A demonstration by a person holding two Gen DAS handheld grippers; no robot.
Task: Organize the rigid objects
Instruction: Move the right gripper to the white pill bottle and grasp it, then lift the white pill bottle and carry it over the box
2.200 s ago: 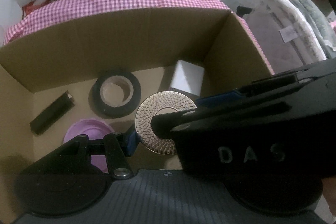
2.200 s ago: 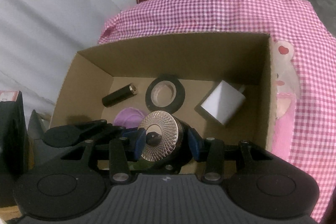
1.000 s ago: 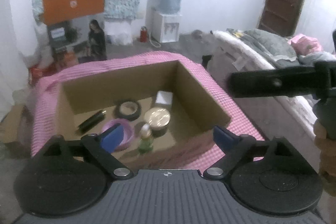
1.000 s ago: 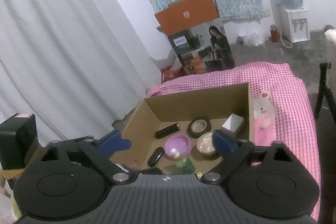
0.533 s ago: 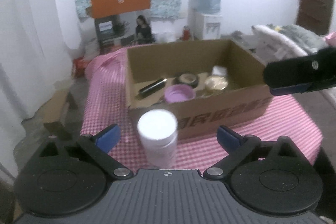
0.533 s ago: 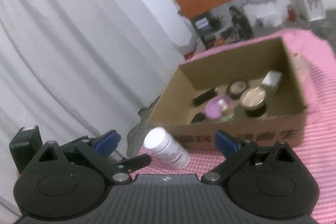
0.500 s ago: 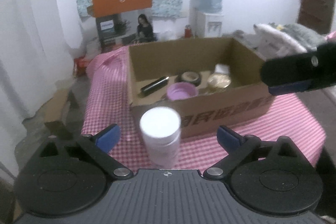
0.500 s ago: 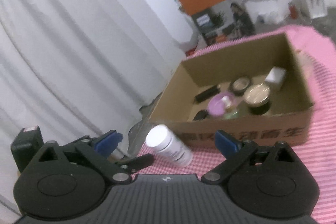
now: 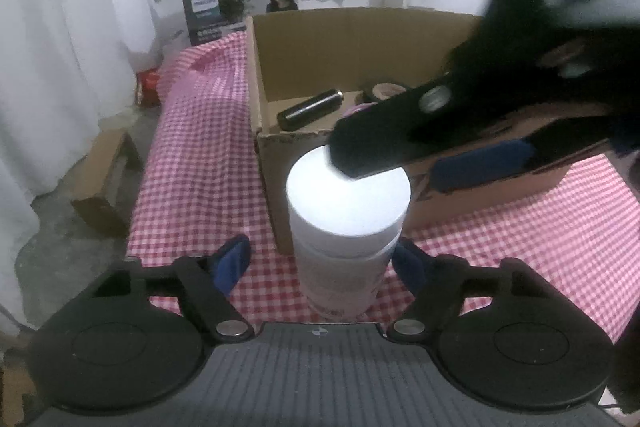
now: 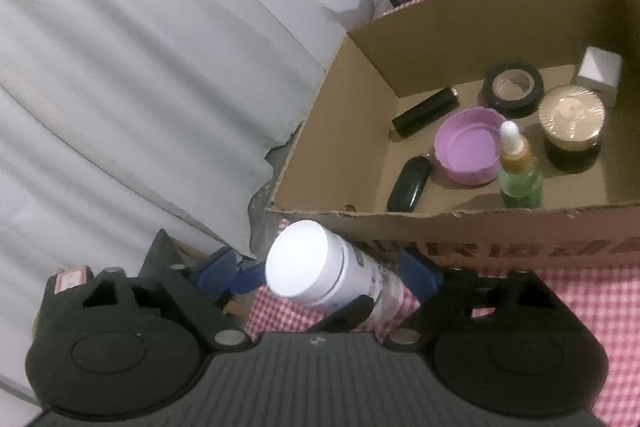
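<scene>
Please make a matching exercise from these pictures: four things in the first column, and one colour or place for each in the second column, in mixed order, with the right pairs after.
Things:
1. Lid
2. Tape roll
3. White bottle
4. Dropper bottle

Descriptions:
A. green glass, inside the box, near its front wall
B. outside the box, on the checked cloth
C. purple, lying open side up
D. black, beside the gold jar

Pairs: 1-C, 2-D, 3-B, 4-A

Left wrist camera sits close behind the white bottle [image 9: 347, 223], facing the cardboard box [image 9: 280, 163] at twelve o'clock; right wrist camera looks down steeper, box [image 10: 480, 227] at two o'clock; both share bottle [image 10: 320, 277] and box.
</scene>
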